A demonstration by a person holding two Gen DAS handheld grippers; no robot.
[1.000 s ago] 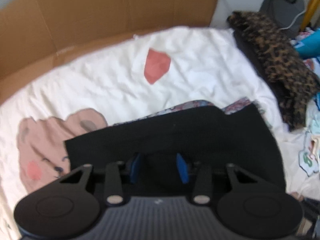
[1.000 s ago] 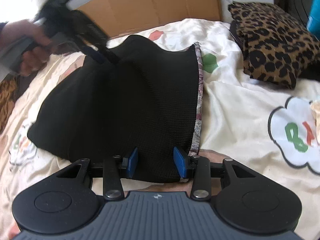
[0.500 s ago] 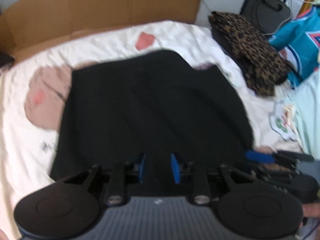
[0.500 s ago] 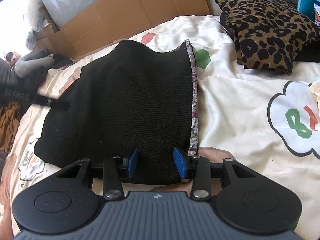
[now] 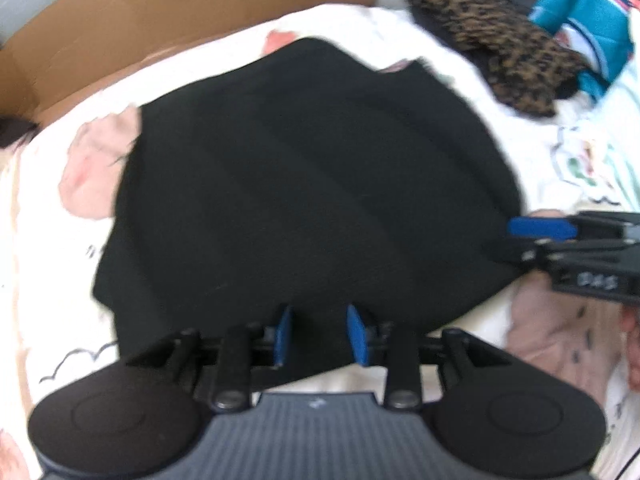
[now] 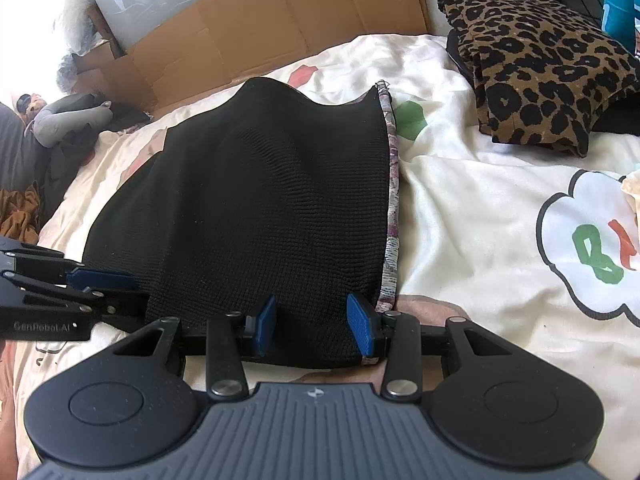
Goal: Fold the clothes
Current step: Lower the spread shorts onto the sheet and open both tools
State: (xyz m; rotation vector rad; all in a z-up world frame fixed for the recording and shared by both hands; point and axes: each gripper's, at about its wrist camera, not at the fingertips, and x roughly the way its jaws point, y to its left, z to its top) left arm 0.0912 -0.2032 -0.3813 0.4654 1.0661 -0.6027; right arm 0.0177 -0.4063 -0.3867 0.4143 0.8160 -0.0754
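Black knit garment (image 6: 256, 216) lies folded flat on your bed's cartoon-print sheet (image 6: 480, 208), left of the leopard-print stack (image 6: 536, 64). Your left hand-held gripper (image 5: 320, 334) is opening over its near hem (pads apart, no pinch). Right hand-held gripper (image 6: 312, 326) straddles the hem, jaws apart.

The garment (image 6: 256, 208) was plain black with a purplish floral trim (image 6: 391, 216) at 3 o'clock. The leopard-print clothes (image 6: 536, 64) at 1 o'clock were tan and black, the bedsheet (image 6: 472, 216) cream with cartoon prints, and the gripper pads (image 6: 362, 328) blue.
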